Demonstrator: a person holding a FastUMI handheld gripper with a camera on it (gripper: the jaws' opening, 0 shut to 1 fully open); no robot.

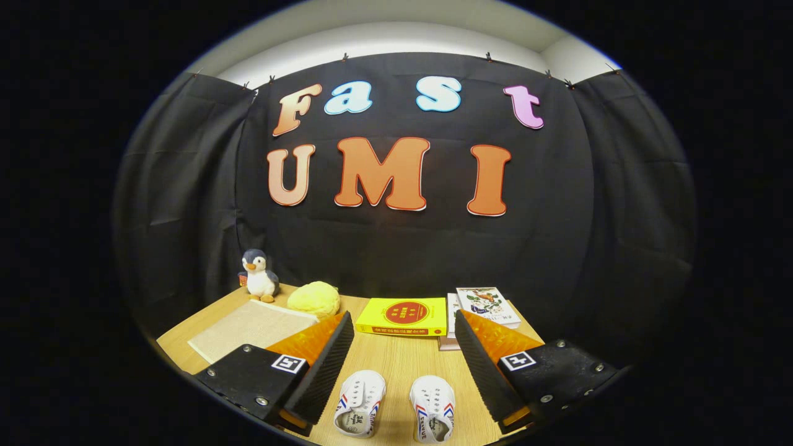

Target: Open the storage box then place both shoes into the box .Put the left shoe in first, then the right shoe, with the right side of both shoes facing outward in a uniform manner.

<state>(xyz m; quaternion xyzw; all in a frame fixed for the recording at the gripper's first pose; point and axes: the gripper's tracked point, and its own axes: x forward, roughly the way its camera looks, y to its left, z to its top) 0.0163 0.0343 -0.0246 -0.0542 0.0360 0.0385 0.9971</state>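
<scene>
Two small white shoes with red and blue side stripes stand side by side on the wooden table, toes pointing away from me. The left shoe (359,402) and the right shoe (432,407) lie low between my fingers, below them. My gripper (404,334) is open, its fingers spread wide above the shoes with nothing held. I see no storage box.
Beyond the fingers a yellow book (403,316) lies flat, with a stack of books (486,305) to its right. A beige mat (251,325), a yellow plush lump (315,299) and a toy penguin (259,275) sit at the far left of the table (396,362).
</scene>
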